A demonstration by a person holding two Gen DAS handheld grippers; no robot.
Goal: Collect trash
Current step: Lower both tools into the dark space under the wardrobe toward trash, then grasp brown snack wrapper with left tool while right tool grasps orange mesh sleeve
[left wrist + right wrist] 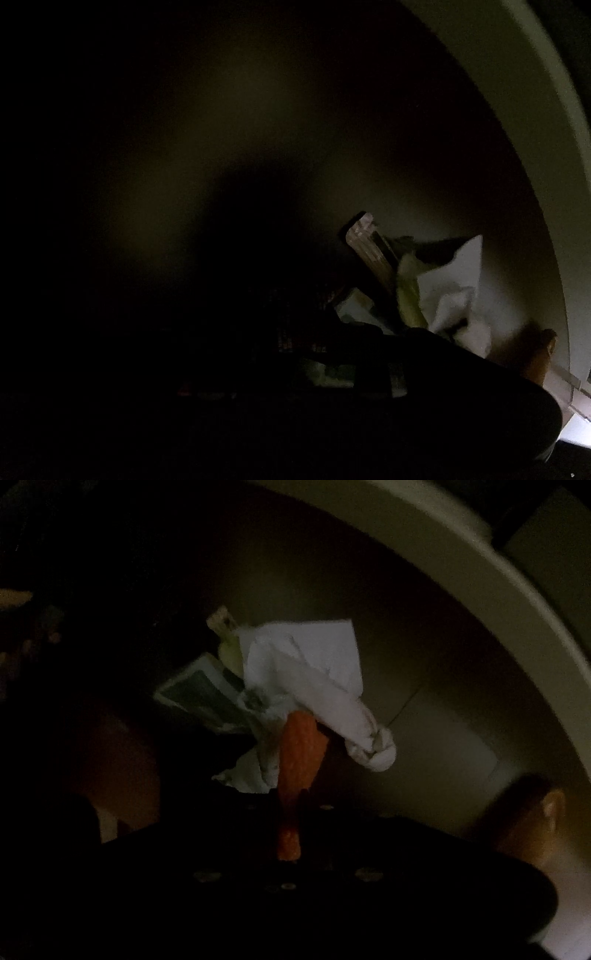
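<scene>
Paper (295,672), crumpled, lies in a dim bin (498,602) beside a wrapper (201,698). My right tongs (295,738) look closed; I cannot tell for the left.

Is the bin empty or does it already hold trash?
Holds trash: crumpled white paper and a printed wrapper lie inside the bin. How full, cannot tell.
</scene>
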